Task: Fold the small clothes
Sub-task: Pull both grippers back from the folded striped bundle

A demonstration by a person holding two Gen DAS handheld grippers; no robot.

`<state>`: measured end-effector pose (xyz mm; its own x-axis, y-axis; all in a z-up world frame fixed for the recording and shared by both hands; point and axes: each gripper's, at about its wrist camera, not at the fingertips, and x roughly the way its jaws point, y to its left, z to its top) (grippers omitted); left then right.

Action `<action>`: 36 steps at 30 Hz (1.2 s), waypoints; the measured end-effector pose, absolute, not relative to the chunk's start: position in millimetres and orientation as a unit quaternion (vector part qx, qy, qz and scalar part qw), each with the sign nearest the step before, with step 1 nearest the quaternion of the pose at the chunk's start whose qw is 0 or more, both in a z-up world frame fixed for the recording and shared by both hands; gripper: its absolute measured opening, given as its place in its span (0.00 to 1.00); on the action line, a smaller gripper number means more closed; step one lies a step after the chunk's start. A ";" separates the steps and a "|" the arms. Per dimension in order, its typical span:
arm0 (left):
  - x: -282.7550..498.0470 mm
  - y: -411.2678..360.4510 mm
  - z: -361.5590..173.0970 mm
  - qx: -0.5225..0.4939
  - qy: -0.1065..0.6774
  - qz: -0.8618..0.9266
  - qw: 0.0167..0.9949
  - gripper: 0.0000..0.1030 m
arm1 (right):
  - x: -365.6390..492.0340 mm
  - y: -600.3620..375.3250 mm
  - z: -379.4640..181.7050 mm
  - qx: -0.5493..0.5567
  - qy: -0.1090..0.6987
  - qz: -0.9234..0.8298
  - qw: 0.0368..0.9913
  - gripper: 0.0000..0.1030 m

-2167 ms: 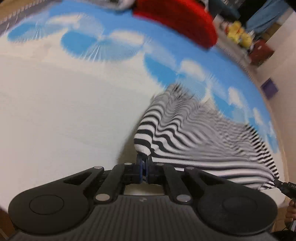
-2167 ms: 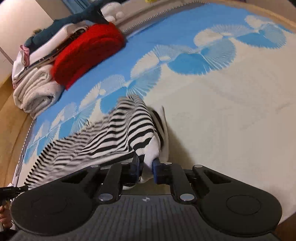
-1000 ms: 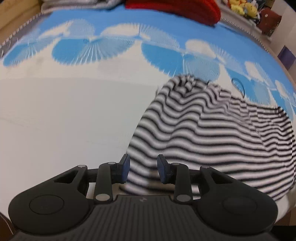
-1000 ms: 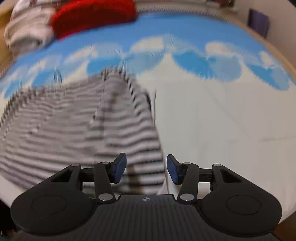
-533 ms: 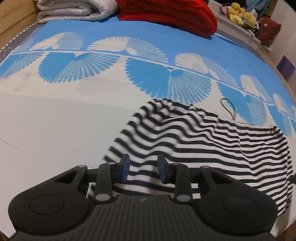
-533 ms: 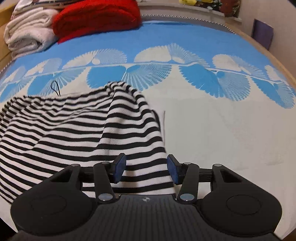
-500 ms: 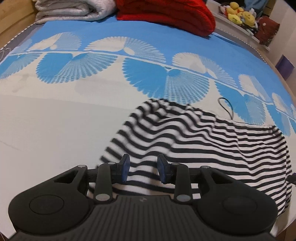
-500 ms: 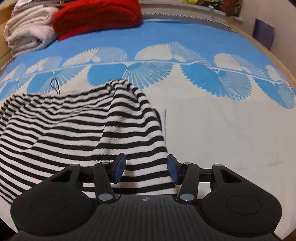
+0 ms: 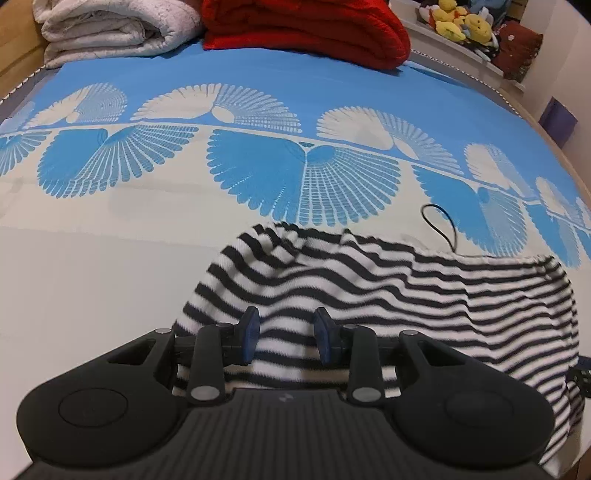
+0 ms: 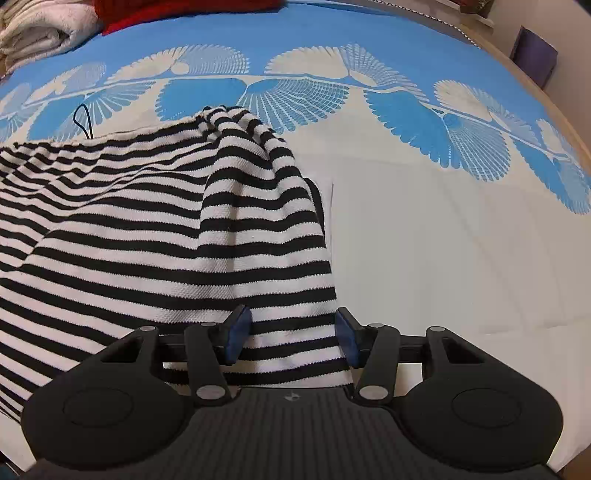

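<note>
A black-and-white striped garment lies rumpled on the bed, with a raised fold along its left end in the left wrist view. It also shows in the right wrist view, with a raised fold near its right edge. A thin black cord loop lies at its far edge. My left gripper is open and empty, its jaws just over the garment's near left part. My right gripper is open and empty, over the garment's near right corner.
The bed cover is white near me and blue with fan prints farther off. A red folded blanket and a white one lie at the far end. Plush toys sit on a ledge at the far right.
Both grippers held the garment's edge shut, then opened and let it drop flat. Both have since drawn back a little over the settled cloth.
</note>
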<state>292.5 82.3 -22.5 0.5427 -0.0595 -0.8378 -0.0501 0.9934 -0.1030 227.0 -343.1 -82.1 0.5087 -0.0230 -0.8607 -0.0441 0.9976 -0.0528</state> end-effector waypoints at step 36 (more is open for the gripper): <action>78.5 49.0 22.9 -0.006 0.397 -0.001 0.918 0.52 | 71.8 -373.4 23.1 0.052 0.287 -0.061 0.954 0.58</action>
